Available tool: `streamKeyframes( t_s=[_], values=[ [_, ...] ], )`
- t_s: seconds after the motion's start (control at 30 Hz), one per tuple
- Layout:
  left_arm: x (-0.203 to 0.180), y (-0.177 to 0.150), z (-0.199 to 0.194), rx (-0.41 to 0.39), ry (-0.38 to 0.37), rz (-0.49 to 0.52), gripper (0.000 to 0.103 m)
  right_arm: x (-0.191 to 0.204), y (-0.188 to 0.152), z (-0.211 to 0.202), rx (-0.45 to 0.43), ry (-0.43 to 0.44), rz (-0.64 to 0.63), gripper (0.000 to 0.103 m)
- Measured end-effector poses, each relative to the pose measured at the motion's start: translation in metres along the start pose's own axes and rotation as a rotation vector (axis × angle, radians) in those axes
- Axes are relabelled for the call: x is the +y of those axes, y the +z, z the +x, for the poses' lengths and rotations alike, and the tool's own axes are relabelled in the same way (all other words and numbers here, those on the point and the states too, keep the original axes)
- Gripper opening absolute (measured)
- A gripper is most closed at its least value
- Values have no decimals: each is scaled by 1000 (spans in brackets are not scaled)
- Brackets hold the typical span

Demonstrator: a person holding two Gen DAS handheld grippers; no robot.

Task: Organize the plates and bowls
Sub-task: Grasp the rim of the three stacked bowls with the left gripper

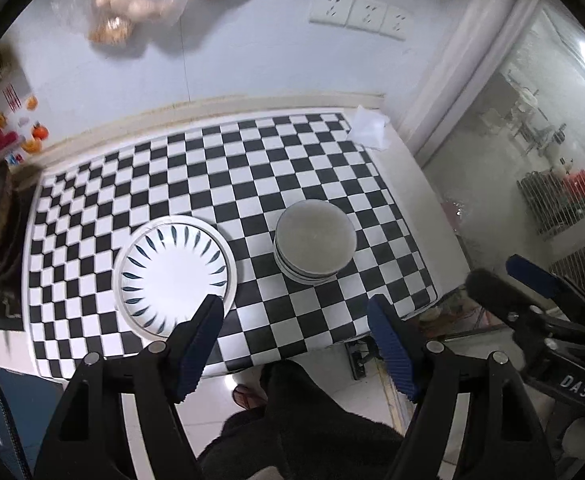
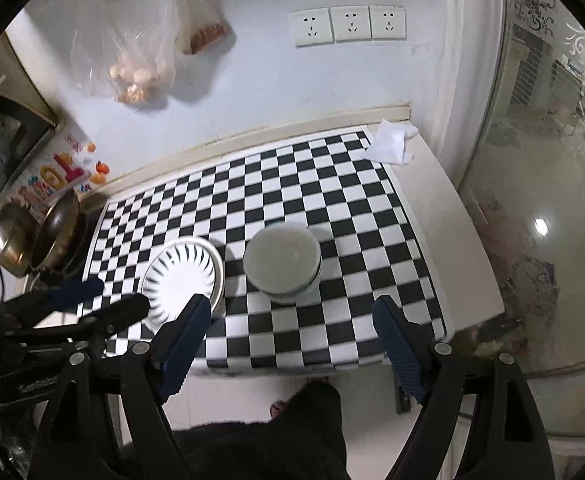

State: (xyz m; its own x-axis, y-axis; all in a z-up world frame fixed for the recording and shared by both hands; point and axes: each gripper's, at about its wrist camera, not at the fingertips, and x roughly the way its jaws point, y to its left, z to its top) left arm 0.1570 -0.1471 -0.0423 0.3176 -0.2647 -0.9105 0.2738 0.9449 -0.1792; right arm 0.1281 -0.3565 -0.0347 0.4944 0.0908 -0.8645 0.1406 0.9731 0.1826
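Evidently sorted by kind: plate stack (image 1: 174,270) ahead of the left hand-held gripper (image 1: 296,322), bowl stack (image 2: 282,260) ahead of the right hand-held gripper (image 2: 292,322); both spread, empty, on the tabletop (image 2: 332,184).

White letters "DAS" show on the black body of the right gripper (image 1: 532,280), low at the frame's right edge. Left of the checkered mat (image 2: 276,184), colourful wall stickers (image 2: 58,178) read "10"; other print there blurs.

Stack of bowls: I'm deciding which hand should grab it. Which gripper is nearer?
Right, marginally. The right gripper hangs open directly in front of the stack of bowls; the left gripper sits off towards the patterned plate.
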Motion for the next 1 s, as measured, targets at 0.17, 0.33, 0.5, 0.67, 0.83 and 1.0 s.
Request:
streamKeyframes(
  t_s=[0.17, 0.33, 0.5, 0.67, 0.83, 1.0],
  values=[
    [15, 27, 52, 78, -5, -55, 73, -19, 17, 42, 20, 10, 51, 85],
    [26, 50, 115, 212, -80, -112, 73, -40, 27, 106, 98, 28, 117, 85],
    [35, 66, 181, 343, -120, -162, 73, -64, 28, 183, 213, 99, 206, 85],
    [44, 73, 229, 442, -142, -201, 73, -80, 21, 243, 308, 171, 292, 85],
    [53, 74, 266, 523, -175, -247, 73, -87, 17, 286, 370, 232, 341, 85],
    [56, 73, 286, 565, -196, -262, 71, -89, 14, 322, 437, 288, 379, 80]
  ],
)
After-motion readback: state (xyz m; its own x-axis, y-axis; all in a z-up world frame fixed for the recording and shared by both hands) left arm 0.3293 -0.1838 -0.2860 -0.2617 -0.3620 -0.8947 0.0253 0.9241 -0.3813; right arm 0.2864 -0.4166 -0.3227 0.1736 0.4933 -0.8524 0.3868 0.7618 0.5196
